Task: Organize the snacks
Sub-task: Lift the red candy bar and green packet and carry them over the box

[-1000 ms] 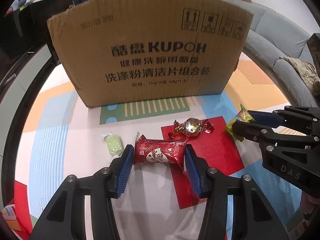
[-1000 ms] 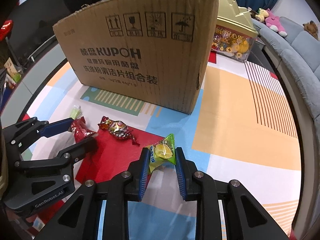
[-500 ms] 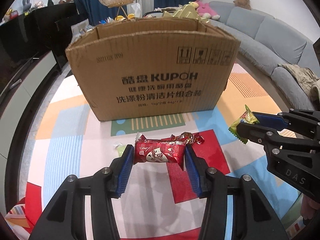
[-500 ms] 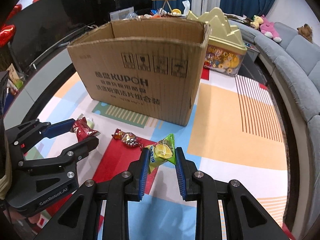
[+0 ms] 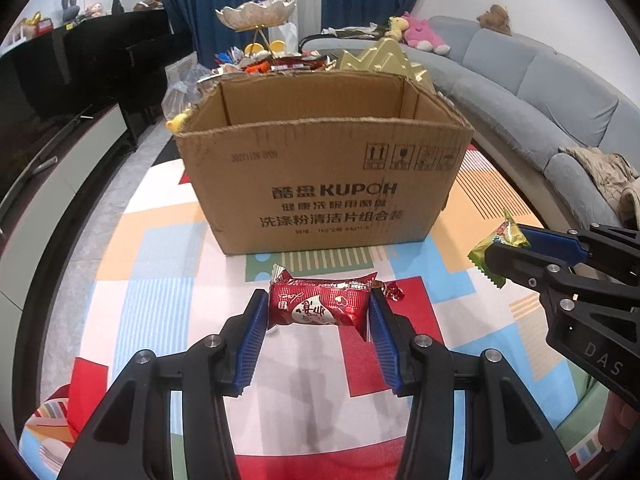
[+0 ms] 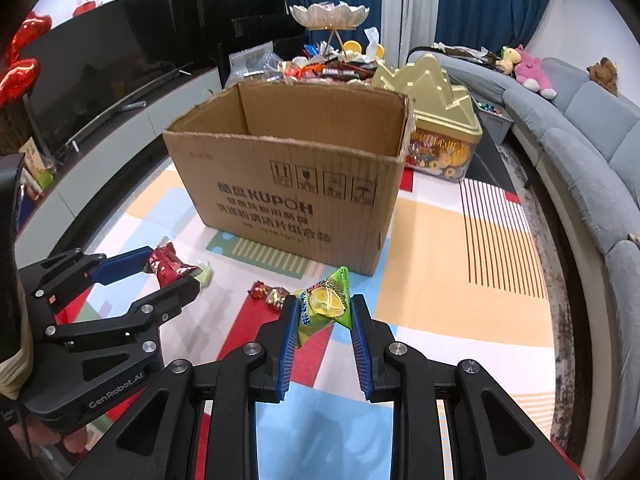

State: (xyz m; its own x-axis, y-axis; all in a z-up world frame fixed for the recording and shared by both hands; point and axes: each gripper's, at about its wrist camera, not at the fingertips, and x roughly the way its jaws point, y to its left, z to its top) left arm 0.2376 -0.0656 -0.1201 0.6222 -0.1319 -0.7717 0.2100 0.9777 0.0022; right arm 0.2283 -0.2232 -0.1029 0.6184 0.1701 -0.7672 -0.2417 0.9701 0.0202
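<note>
My left gripper is shut on a red snack packet and holds it above the mat, in front of the open cardboard box. It also shows in the right wrist view with the red packet. My right gripper is shut on a green triangular durian candy packet, also raised before the box; it shows at the right of the left wrist view. A red foil candy and a pale green candy lie on the mat.
The colourful play mat covers the floor. A gold-lidded treat box stands right of the carton. Behind it are a pile of snacks and a tiered dish. A grey sofa curves on the right, a TV cabinet on the left.
Both grippers have risen with their packets. The box's open top and inside now show, and the candies on the mat look lower and farther away.
</note>
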